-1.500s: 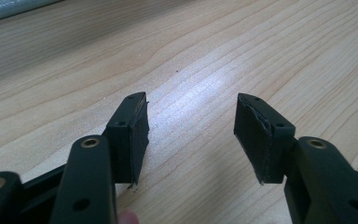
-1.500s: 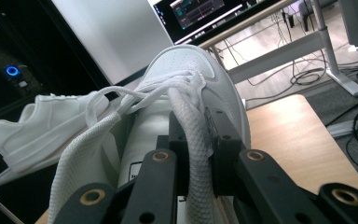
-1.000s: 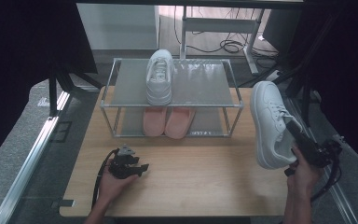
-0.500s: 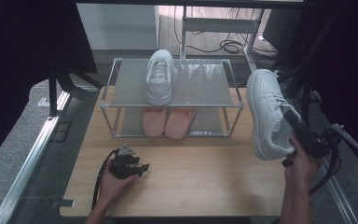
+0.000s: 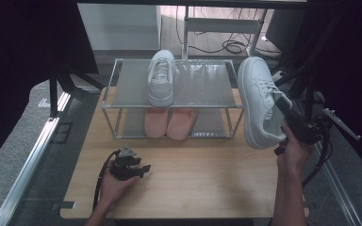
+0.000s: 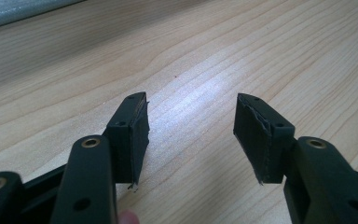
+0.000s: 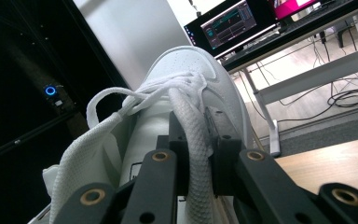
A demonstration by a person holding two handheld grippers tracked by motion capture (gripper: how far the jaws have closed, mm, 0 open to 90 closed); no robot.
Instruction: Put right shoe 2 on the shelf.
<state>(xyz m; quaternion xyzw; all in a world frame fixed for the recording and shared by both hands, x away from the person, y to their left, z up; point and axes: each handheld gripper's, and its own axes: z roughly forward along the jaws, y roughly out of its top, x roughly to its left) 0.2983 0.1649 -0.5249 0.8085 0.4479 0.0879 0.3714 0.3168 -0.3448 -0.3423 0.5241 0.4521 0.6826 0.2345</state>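
So the right tongs (image 5: 283, 106) are clamped on the collar of the white sneaker (image 5: 259, 101), holding it up in the air off the right end of the rack (image 5: 195, 87). The shoe's long axis runs toe-away, heel toward the person, pretty much parallel to its mate (image 5: 161, 77) already sitting on the top shelf. The free spot lies to the left of the held shoe, just beside the mate, so I'd guess it's a sideways carry with no big twist. The left tongs (image 5: 139, 168) are open, holding nothing, resting low on the table (image 5: 207, 188), well away from it all. Right hand's job.
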